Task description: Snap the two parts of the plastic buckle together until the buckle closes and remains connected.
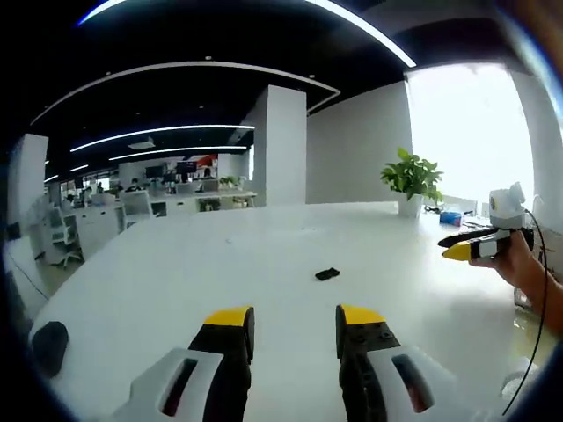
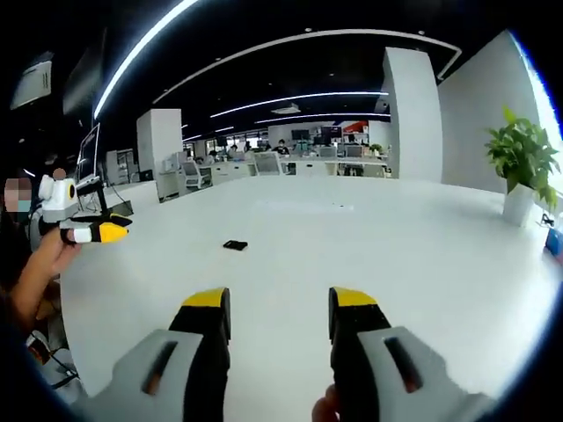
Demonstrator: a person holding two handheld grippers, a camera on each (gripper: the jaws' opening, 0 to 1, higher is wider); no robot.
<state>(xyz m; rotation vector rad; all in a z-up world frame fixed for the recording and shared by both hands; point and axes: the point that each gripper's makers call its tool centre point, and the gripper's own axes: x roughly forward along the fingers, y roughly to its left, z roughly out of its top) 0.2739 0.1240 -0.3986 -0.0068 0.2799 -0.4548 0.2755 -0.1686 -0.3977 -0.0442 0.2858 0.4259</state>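
Note:
A small black buckle (image 1: 327,274) lies flat on the white table (image 1: 264,255), a good way ahead of my left gripper (image 1: 295,323), which is open with nothing between its yellow-tipped jaws. From the right gripper view the same buckle (image 2: 234,245) is ahead and to the left of my right gripper (image 2: 273,308), also open and empty. The right gripper (image 1: 462,251) shows at the right edge of the left gripper view, held by a hand. The left gripper (image 2: 104,232) shows at the left of the right gripper view. Whether the buckle is one piece or two is too small to tell.
A potted plant (image 1: 412,180) stands at the table's far right edge, with small blue items beside it. A dark mouse-like object (image 1: 49,345) sits at the table's near left edge. Office desks and chairs (image 1: 97,220) lie beyond the table.

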